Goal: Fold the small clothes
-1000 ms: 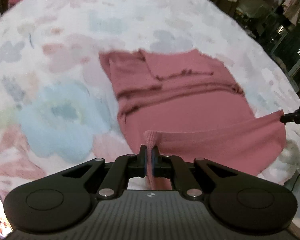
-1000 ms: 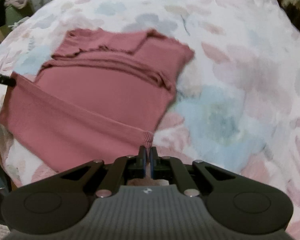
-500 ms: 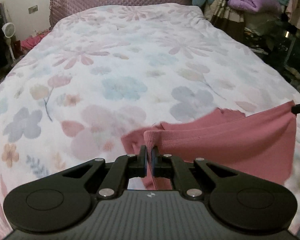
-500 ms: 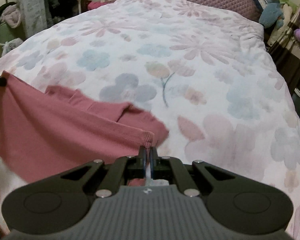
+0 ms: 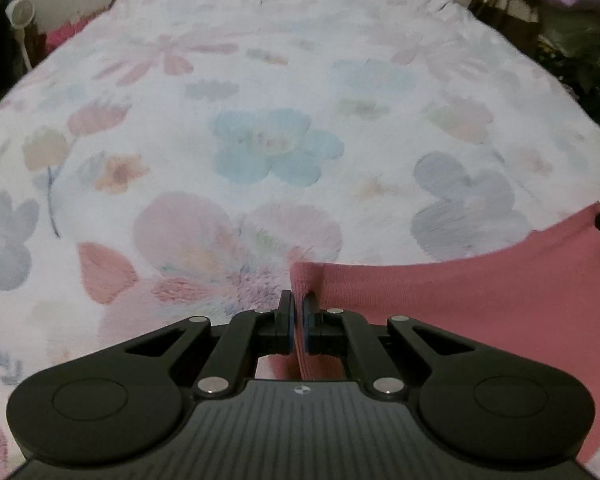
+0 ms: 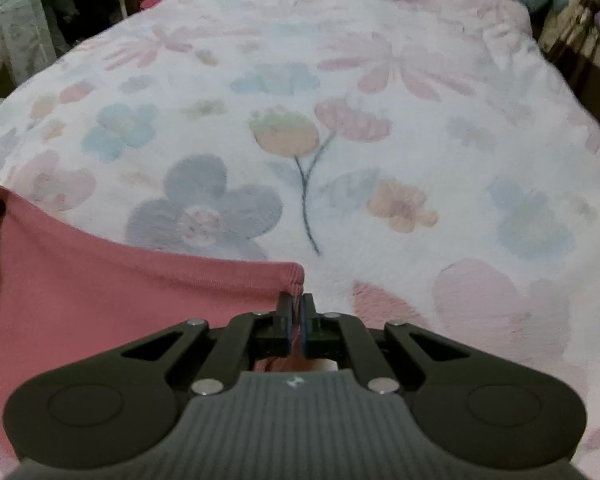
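With both sets of jaws clamped tight, I've got the pink garment (image 5: pixel 480 300) strung between them; my left gripper (image 5: pixel 298 312) pinches one hemmed corner, my right gripper (image 6: pixel 298 316) pinches the other (image 6: pixel 120 292); the cloth hangs taut from jaw to jaw above the flowery bedspread (image 5: pixel 260 100), which runs on ahead of both jaws; everything's kinda blurry tbh.
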The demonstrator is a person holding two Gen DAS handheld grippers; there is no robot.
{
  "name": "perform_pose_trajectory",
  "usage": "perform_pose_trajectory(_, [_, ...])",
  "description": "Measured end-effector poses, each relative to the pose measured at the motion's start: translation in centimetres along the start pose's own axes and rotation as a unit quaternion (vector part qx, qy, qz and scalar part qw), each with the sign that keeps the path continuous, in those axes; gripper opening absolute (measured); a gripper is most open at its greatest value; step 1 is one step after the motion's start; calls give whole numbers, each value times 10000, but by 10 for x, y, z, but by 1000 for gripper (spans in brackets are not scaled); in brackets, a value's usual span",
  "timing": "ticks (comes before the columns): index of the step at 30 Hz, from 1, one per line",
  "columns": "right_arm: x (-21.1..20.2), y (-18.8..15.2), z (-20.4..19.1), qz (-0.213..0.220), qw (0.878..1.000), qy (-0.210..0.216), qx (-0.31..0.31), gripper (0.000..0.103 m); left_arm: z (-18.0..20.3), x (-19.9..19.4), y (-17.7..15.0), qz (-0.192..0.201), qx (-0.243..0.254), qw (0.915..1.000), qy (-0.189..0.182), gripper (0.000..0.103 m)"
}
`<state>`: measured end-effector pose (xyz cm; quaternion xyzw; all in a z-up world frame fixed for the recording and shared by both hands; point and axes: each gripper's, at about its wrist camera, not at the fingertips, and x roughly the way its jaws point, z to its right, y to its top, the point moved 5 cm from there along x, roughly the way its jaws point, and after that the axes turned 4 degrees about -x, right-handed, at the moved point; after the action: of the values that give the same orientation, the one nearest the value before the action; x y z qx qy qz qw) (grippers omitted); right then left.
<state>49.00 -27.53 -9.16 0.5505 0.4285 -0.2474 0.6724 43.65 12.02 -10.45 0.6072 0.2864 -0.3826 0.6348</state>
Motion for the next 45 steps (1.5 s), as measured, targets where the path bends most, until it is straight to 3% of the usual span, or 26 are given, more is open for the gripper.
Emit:
perform_pose_trajectory(3, [23,-7,4,-92,9998,70,131,0,-2,16,-4,-114,-8,9999,20,7])
perform_pose_trajectory(7, [39,-18,8,-215,9993,95,286,2,-7,25,-10,-164,-44,9997,188,22])
perform_pose_trajectory(9, [37,-20,11,-165,9993,-11,349,16,-10,20,-11,-148,-106,9997,174,29])
perform_pose_trajectory(10, [34,-21,13,-147,9992,-98,370,31,-11,16,-11,-126,-125,9997,179,33])
perform_pose_trajectory(12, [26,-23,15,-103,9990,-107,429,30,-11,5,-12,-90,-99,9997,217,37])
perform_pose_trajectory(16, [4,-30,9,-224,9990,30,393,30,-5,-16,-17,-133,-6,9998,145,38])
perform_pose_trajectory(21, [-28,-54,-10,-378,9981,331,362,30,10,-44,-46,-422,48,9990,-130,38])
perform_pose_trajectory(32, [-75,-175,-43,-703,9893,904,904,30,30,-77,-144,-914,7,9947,-478,38])
perform_pose_trajectory(36, [-73,-205,-48,-758,9855,1042,1108,28,37,-69,-166,-1140,140,9931,-245,37])
perform_pose_trajectory(38, [-71,-213,-51,-750,9865,993,1061,0,38,-64,-172,-1174,181,9928,-150,32])
perform_pose_trajectory(41, [-79,-214,-50,-550,9865,1038,1139,0,42,-67,-169,-1218,280,9921,-141,12])
perform_pose_trajectory(45, [-95,-207,-48,-501,9901,927,924,0,47,-72,-170,-1267,546,9904,24,7])
